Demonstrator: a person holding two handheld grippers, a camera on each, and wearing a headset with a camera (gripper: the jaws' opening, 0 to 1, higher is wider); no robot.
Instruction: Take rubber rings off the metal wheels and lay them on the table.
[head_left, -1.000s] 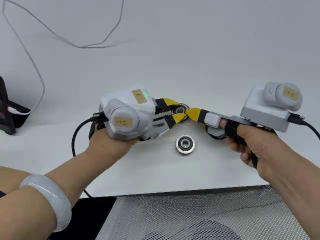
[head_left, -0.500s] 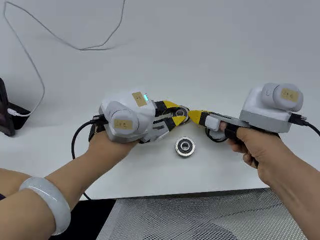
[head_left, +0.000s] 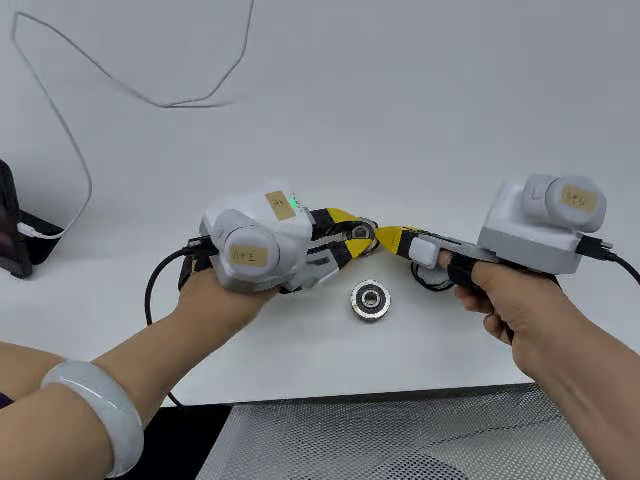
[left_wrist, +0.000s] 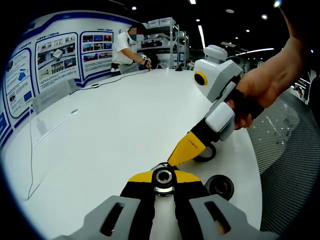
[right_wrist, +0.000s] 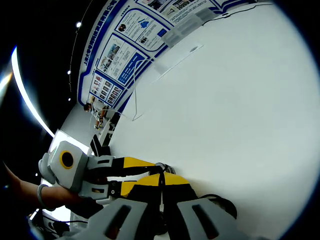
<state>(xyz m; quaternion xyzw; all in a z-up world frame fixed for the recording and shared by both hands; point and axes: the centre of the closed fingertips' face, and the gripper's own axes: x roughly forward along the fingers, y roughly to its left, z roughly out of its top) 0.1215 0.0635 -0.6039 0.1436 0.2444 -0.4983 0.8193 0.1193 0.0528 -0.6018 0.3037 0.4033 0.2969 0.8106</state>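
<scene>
My left gripper (head_left: 355, 232) pinches 1 metal wheel (left_wrist: 164, 177) above the table (head_left: 450, 120). My right gripper (head_left: 388, 238), fingers pressed together, touches that wheel's right edge. Below that wheel lies a 2nd wheel (head_left: 370, 298), and to its right 1 loose rubber ring (left_wrist: 204, 155).

Head view bright, evenly lit from above, sharp throughout. The white surface (head_left: 450, 120) reads pale grey with no hot spots. Soft, short shadows lie under both hands and beside the loose metal wheel (head_left: 371, 298). A small green lamp (head_left: 293, 203) glows on the left gripper (head_left: 358, 235). Left gripper view: heavy fisheye bending at the edges, and ceiling strip lights (left_wrist: 201, 36) blown out against a dark ceiling. Its tongs sit near the lens, slightly soft, with a glint on the held wheel (left_wrist: 164, 178). Right gripper view: rolled, surface overexposed, one strip light (right_wrist: 20, 95) bent into a bright arc, wall posters (right_wrist: 120, 55) stretched.
</scene>
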